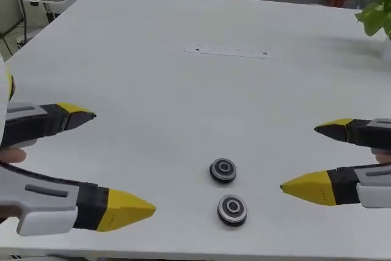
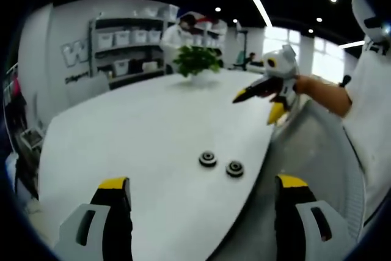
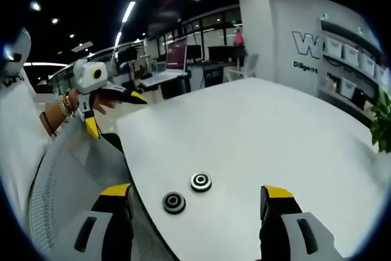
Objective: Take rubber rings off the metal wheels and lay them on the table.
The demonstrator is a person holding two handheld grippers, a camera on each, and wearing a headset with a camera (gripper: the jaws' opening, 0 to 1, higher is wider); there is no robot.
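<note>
1. The left gripper (image 1: 110, 162) hangs over the white table (image 1: 183, 90), jaws spread wide, nothing between them.
2. Across from it, the right gripper (image 1: 300, 157) is just as wide open and holds nothing.
3. Down on the table between the two grippers lie the metal wheels: the far wheel (image 1: 223, 170) and the near wheel (image 1: 233, 209), just beside each other and a little closer to the right gripper's tips.
4. A dark rubber ring (image 1: 220, 210) sits around each wheel's rim, and both grippers are clear of them.
5. Well beyond both grippers lies a thin pale strip (image 1: 229, 51).
</note>
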